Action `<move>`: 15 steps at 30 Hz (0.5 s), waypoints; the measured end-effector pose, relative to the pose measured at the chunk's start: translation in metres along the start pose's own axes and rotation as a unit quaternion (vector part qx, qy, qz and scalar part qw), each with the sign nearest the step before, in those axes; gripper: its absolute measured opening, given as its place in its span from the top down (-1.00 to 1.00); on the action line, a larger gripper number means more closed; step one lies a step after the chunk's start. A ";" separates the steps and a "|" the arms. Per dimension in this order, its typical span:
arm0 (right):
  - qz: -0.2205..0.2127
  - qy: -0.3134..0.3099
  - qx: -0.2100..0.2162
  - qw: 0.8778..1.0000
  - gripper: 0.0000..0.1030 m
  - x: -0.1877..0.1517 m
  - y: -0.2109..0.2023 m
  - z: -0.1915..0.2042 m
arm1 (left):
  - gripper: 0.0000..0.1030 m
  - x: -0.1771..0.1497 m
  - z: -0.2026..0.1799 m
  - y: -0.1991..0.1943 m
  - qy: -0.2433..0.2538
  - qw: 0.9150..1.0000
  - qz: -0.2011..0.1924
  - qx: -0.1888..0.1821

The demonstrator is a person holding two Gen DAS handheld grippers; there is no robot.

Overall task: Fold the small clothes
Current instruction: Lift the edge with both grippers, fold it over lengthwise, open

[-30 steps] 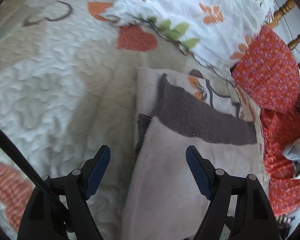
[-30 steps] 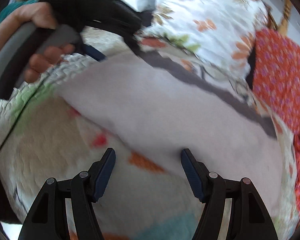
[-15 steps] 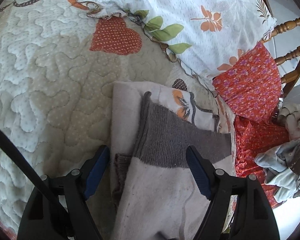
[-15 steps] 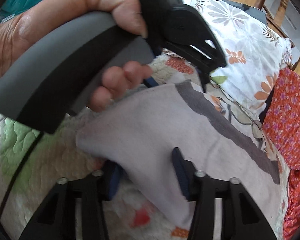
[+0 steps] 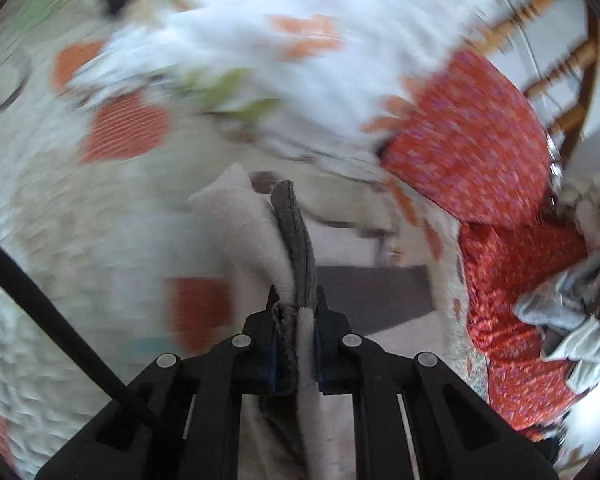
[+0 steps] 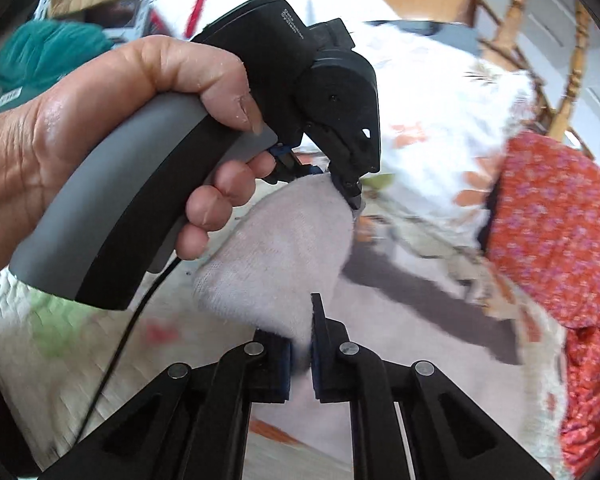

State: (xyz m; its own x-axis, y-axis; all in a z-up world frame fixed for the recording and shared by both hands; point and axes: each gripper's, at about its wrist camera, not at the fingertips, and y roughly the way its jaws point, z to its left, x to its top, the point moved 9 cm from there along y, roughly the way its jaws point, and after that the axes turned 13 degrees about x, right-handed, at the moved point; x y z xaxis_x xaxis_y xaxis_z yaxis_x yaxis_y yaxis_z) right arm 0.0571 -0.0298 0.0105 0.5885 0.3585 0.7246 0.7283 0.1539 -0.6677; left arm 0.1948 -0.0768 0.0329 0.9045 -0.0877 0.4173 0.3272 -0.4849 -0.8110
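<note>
The small garment (image 5: 256, 232) is pale beige fleece with a dark grey knit band (image 5: 296, 232). My left gripper (image 5: 296, 300) has its jaws closing, and its pads pinch a bunched edge of beige and grey cloth that stands up from them. In the right wrist view the beige garment (image 6: 284, 252) is lifted into a fold between both grippers. My right gripper (image 6: 302, 344) is also closing, clamped on the near corner. A hand (image 6: 120, 120) holds the left gripper (image 6: 348, 188), which grips the far corner. The rest of the garment lies on the quilt.
A quilted bedspread (image 5: 60, 200) with orange hearts lies underneath. A white floral pillow (image 5: 300, 40) sits at the back, a red floral cloth (image 5: 480, 152) to the right, with crumpled grey clothes (image 5: 572, 300) beside it. Behind stands a wooden chair (image 5: 572, 60). A black cable (image 5: 52, 300) crosses the left.
Both grippers stood open over the flat garment. They have shut on its near edge and lifted it off the quilt. The left view is now blurred.
</note>
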 end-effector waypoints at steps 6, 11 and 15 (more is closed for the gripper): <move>-0.001 0.083 -0.072 0.994 0.84 -0.049 -0.070 -0.113 | 0.77 -0.012 -0.170 0.037 0.106 0.993 0.023 -0.036; 0.054 0.205 -0.097 0.972 0.84 -0.133 -0.097 -0.198 | 0.73 -0.063 -0.253 0.091 0.153 0.985 0.074 -0.039; 0.119 0.312 -0.051 0.941 0.57 -0.198 -0.092 -0.233 | 0.47 -0.076 -0.248 0.087 0.133 0.987 0.077 -0.039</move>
State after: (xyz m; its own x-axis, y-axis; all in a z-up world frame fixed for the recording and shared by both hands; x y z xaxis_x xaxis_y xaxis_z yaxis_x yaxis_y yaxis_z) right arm -0.0447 -0.3294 -0.0319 0.8077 -0.2441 0.5367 0.5610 0.0379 -0.8270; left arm 0.0863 -0.3277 0.0323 0.8347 -0.3855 0.3933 0.1608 -0.5125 -0.8435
